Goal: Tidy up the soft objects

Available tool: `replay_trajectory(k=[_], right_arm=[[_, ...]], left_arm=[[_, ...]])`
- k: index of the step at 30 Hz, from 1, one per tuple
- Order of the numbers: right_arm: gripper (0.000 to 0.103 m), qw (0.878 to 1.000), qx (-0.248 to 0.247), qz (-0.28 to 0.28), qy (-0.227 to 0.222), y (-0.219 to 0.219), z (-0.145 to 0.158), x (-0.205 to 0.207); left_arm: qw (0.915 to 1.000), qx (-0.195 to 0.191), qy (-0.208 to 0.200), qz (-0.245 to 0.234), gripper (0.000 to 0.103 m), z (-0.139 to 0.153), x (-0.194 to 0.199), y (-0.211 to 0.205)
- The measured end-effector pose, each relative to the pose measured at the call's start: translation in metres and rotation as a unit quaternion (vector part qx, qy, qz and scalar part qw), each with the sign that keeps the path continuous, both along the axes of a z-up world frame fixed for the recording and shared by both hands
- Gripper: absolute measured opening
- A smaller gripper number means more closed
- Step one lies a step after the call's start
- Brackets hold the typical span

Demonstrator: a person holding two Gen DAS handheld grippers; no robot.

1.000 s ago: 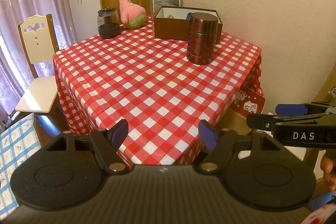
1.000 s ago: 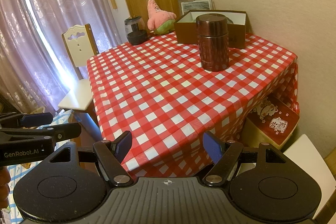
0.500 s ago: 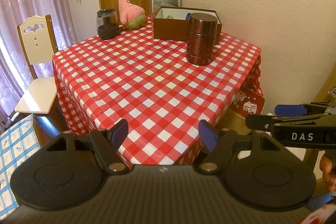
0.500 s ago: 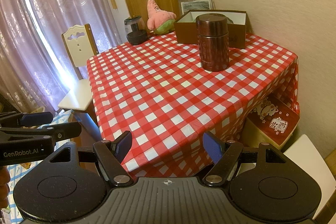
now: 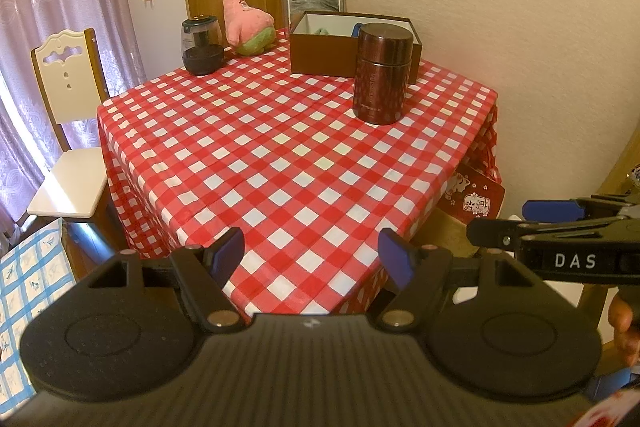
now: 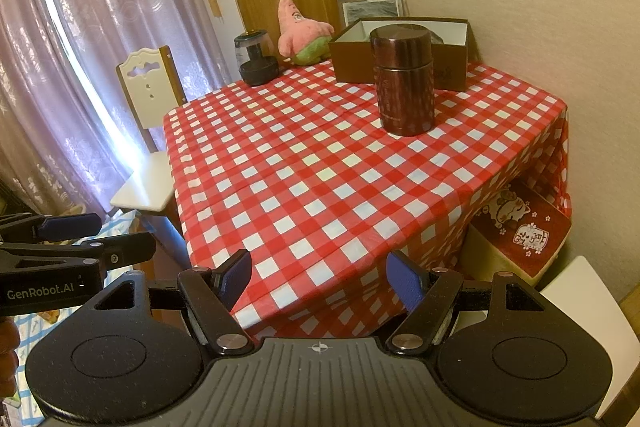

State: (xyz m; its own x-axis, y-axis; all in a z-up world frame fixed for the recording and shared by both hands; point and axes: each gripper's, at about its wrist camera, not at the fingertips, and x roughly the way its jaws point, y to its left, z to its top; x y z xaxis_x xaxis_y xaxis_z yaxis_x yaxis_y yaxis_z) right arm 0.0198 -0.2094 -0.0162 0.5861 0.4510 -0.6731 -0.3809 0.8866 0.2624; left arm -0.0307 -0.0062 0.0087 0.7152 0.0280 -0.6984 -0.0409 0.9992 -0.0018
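We hold the left gripper (image 5: pixel 311 259) and right gripper (image 6: pixel 319 279) with jaws apart and empty, short of the table (image 5: pixel 280 155). The pink plush (image 5: pixel 245 21) sits at eleven o'clock, left of the brown box (image 5: pixel 320 57).

Warm, fairly dim indoor light. Daylight glows through the curtain (image 6: pixel 80 67) at 9 o'clock, washing the chair seat (image 5: pixel 68 187). Soft sheen on the tablecloth (image 5: pixel 300 147). Strong fisheye bending, dark corners. Near gripper bodies slightly soft.
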Motion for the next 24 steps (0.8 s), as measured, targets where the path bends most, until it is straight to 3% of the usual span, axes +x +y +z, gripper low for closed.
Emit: replay_trajectory(k=[24], right_arm=[[0.074, 1.0, 0.0, 0.0, 0.0, -0.0039, -0.0018, 0.0034]], left_arm=[[1.0, 0.0, -0.001, 0.0, 0.072, -0.0016, 0.0014, -0.002]])
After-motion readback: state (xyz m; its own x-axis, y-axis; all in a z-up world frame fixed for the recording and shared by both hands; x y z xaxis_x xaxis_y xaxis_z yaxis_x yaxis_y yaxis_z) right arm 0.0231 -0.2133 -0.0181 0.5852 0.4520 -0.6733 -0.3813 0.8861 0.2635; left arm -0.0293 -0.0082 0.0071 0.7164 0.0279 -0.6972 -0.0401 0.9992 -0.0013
